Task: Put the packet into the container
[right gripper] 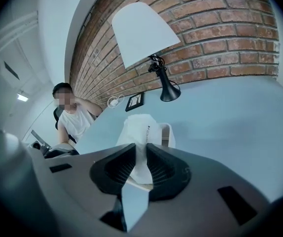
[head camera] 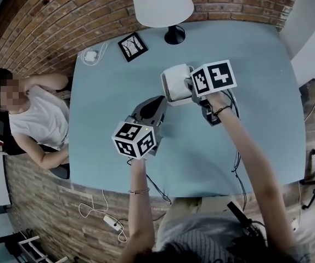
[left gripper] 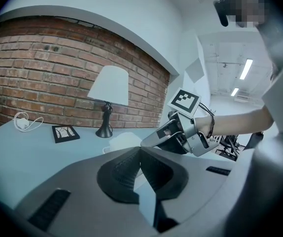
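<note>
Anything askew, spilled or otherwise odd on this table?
Nothing is spilled or damaged. The small picture frame sits skewed to the edge of the table near the lamp, and the charger cable lies loose at the corner.

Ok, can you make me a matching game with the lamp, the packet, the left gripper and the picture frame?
1 lamp
2 packet
3 left gripper
4 picture frame

A shut, nothing in it
B between the lamp and the white cable
C pinched by the right gripper
D has a white shade

Pairs: 1-D, 2-C, 3-A, 4-B
</note>
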